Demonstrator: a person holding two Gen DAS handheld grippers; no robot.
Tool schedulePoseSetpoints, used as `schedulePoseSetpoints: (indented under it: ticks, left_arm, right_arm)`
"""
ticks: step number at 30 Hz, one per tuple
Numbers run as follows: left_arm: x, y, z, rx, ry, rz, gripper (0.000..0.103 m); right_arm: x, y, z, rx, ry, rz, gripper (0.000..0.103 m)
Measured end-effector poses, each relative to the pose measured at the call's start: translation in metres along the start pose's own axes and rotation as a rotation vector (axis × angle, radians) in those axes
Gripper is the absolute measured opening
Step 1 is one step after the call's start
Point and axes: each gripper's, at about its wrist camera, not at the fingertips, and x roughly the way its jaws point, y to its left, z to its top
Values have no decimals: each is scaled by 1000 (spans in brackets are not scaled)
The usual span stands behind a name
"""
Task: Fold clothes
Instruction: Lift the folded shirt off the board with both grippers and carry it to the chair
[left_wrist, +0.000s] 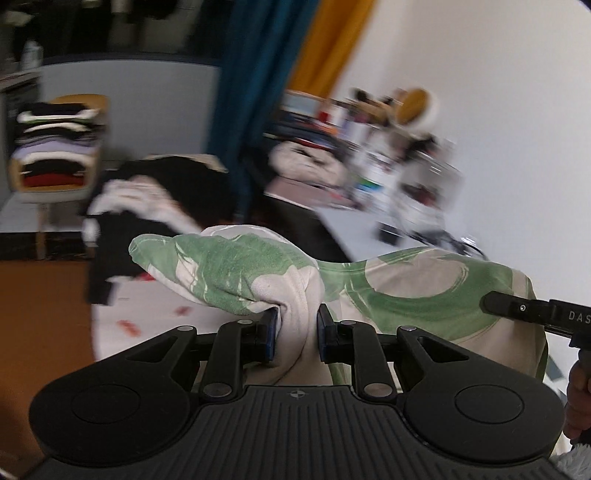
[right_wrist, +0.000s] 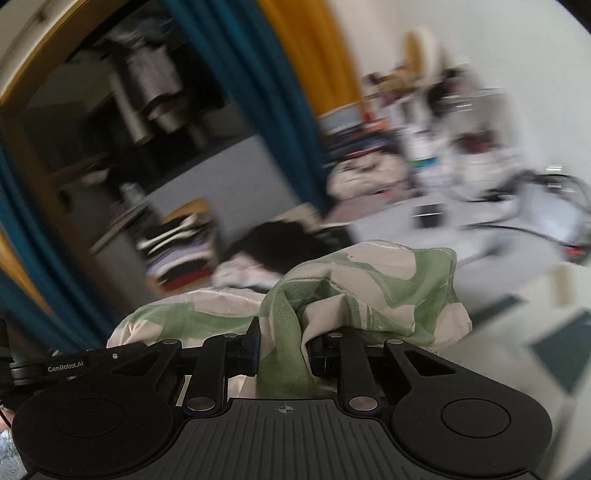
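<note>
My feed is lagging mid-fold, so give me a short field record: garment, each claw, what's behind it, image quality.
garment: green and cream patterned cloth, bunched, lifted between both claws
left claw: shut on a twisted cream part of the cloth
right claw: shut on a green fold of the cloth
behind: heap of black and white clothes; stack of folded clothes on a chair; cluttered table
image quality: background blurred in both views, small items unreadable

White wall (left_wrist: 480, 74), teal curtain (left_wrist: 255, 74)
</note>
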Motion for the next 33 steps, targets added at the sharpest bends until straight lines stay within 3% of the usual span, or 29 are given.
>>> schedulePoseSetpoints:
  ticks: [7,14,26,33]
  left_arm:
    - [-39,133,26,-95,-36,76,21]
    - [-55,252,52,-144,-25,164,21]
    - [-15,396,91,-261,-20,227,21]
    - [31,504,162,-354,-33,304,21]
  right_arm:
    - [102,135,-14,-39,139,122,19]
    - [182,238,-35,-29,158,164,19]
    - [328,335,-34,-57,274,183,19]
    - [467,386,4,-68,308,232,19]
